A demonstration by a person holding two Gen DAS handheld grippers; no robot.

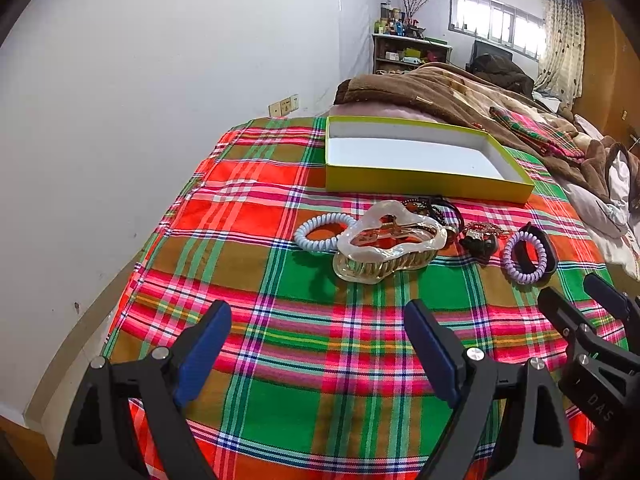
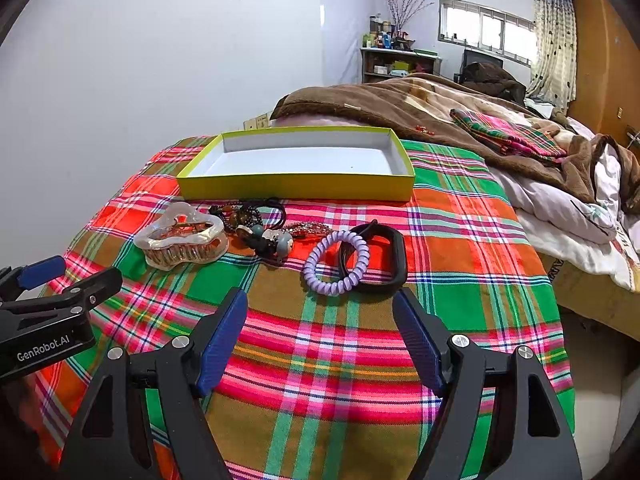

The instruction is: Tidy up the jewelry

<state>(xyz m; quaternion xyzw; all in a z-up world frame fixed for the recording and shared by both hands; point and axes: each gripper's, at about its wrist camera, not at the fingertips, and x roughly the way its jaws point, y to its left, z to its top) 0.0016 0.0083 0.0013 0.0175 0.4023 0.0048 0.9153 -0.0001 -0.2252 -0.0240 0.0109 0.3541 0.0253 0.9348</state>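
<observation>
Two grippers hover over the plaid cloth [image 1: 304,344], both spread wide, nothing between the pads. Left gripper [image 1: 316,332] points at the pearly claw clip [image 1: 390,246]; pale blue coil tie [image 1: 322,232] touches the clip on its left. Right gripper [image 2: 320,320] sits just short of the lilac coil tie [image 2: 336,262], which overlaps a black band [image 2: 384,260]. Between clip and lilac tie: a tangle of beads and dark ties [image 2: 256,226], items not separable. Beyond everything, past the jewelry row, the yellow-green box [image 2: 296,188], white inside, holds nothing.
</observation>
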